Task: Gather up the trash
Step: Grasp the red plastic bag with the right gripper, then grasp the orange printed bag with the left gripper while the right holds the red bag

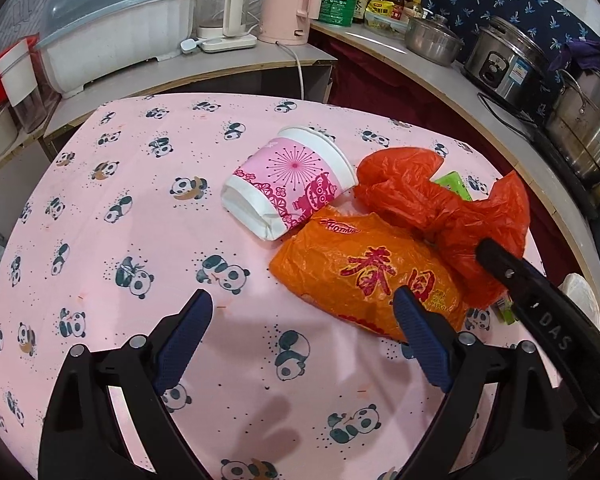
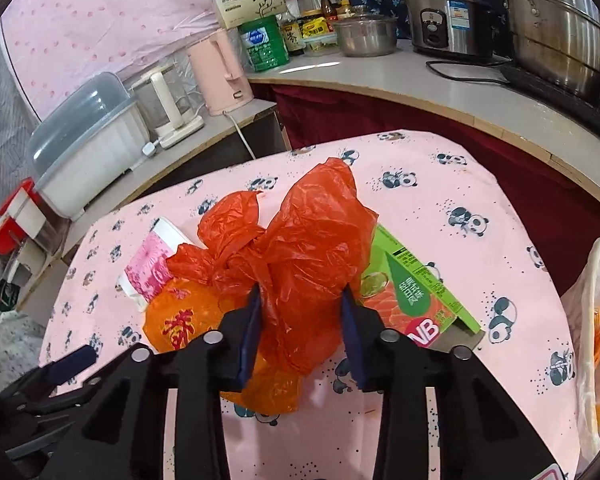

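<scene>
A crumpled red plastic bag (image 2: 300, 256) lies on the pink panda tablecloth (image 1: 140, 208); it also shows in the left wrist view (image 1: 452, 208). My right gripper (image 2: 300, 316) has its blue pads on both sides of the bag, part closed around it. An orange printed bag (image 1: 364, 272) lies beside it, also seen in the right wrist view (image 2: 188, 320). A pink and white paper cup (image 1: 288, 184) lies on its side to the left. A green carton (image 2: 416, 288) lies right of the red bag. My left gripper (image 1: 300, 312) is open and empty above the cloth, its right pad near the orange bag.
A white bin bag (image 2: 592, 344) stands at the table's right edge. Behind the table are a counter with a pink kettle (image 1: 292, 0), a white dish box (image 1: 116, 36), steel pots (image 1: 580, 120) and a rice cooker (image 1: 508, 60).
</scene>
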`<state>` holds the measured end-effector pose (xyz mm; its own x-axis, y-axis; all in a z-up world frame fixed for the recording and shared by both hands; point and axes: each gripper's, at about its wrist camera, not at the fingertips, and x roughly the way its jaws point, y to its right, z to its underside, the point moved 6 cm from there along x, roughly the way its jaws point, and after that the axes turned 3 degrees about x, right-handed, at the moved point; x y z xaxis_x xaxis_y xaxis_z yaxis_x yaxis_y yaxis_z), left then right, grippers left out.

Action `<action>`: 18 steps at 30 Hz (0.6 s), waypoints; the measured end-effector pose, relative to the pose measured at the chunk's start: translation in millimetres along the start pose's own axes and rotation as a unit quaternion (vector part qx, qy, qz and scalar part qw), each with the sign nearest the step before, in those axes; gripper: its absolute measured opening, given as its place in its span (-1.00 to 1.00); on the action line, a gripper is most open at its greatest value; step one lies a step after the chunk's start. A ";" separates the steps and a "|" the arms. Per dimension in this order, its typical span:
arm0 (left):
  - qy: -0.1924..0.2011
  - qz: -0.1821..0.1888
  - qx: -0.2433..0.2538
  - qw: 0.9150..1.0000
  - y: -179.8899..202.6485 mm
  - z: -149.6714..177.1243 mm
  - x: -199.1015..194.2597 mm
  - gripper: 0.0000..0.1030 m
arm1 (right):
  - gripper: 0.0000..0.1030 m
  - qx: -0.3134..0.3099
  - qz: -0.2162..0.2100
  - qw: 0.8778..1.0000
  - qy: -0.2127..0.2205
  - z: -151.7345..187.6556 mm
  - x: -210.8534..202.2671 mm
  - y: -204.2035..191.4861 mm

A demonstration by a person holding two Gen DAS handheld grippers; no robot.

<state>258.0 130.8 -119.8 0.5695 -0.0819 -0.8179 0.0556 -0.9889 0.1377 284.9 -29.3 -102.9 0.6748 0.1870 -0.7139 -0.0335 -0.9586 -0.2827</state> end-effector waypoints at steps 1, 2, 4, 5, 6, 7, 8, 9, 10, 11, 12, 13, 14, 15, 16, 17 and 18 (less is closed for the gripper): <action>-0.001 0.003 -0.001 1.000 1.5 0.2 1.0 0.70 | -0.40 0.004 -0.001 1.000 0.009 -2.7 -4.9 1.6; -0.003 0.005 -0.002 1.000 3.6 0.5 2.1 0.70 | -0.41 0.007 -0.001 1.000 0.017 -5.7 -9.0 3.1; -0.004 0.008 -0.002 1.000 8.6 0.9 4.1 0.71 | -0.41 0.018 0.002 0.999 0.032 -12.2 -17.8 9.0; -0.007 0.011 -0.003 1.000 10.8 1.2 5.4 0.74 | -0.41 0.021 0.002 0.999 0.034 -14.3 -19.6 11.8; -0.010 0.014 -0.005 1.000 13.3 1.2 6.9 0.74 | -0.41 0.022 0.005 0.999 0.036 -16.3 -20.3 14.5; -0.013 0.020 -0.007 1.000 16.6 0.9 8.7 0.74 | -0.41 0.022 0.010 0.999 0.038 -17.7 -20.7 17.9; -0.015 0.022 -0.010 1.000 18.7 0.4 10.3 0.75 | -0.41 0.021 0.015 0.999 0.039 -18.3 -20.6 20.8; -0.017 0.024 -0.013 0.999 20.9 -0.7 12.3 0.75 | -0.41 0.020 0.021 0.999 0.041 -18.4 -20.7 24.1; -0.020 0.025 -0.018 0.999 24.3 -2.2 14.6 0.76 | -0.41 0.022 0.024 0.999 0.042 -18.5 -21.1 27.6; -0.024 0.026 -0.022 0.999 27.5 -3.9 17.8 0.76 | -0.41 0.030 0.024 0.998 0.044 -18.5 -21.8 32.5; -0.030 0.025 -0.026 0.999 31.6 -5.4 21.9 0.75 | -0.41 0.037 0.023 0.998 0.045 -19.0 -23.0 37.0; -0.036 0.022 -0.028 0.999 34.4 -6.1 25.6 0.75 | -0.41 0.043 0.025 0.998 0.049 -20.0 -24.9 41.6; -0.042 0.018 -0.030 0.999 37.5 -7.1 29.7 0.75 | -0.41 0.047 0.026 0.997 0.051 -21.1 -26.8 45.0; -0.047 0.013 -0.034 0.998 40.8 -8.5 34.0 0.75 | -0.41 0.051 0.027 0.997 0.054 -22.7 -29.0 48.9; -0.049 0.007 -0.038 0.998 42.4 -9.7 36.9 0.75 | -0.41 0.055 0.028 0.996 0.058 -24.4 -31.6 52.9; -0.051 0.003 -0.044 0.998 44.5 -10.8 39.8 0.76 | -0.41 0.059 0.028 0.996 0.060 -25.8 -33.5 55.9; -0.054 0.000 -0.048 0.997 46.2 -11.5 42.2 0.76 | -0.41 0.062 0.028 0.996 0.061 -27.3 -34.9 58.6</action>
<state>294.0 83.1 -141.5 0.4777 -0.0999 -0.8728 0.1371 -0.9729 0.1864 279.4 -97.8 -77.1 0.7543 0.0998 -0.6489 -0.1580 -0.9317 -0.3270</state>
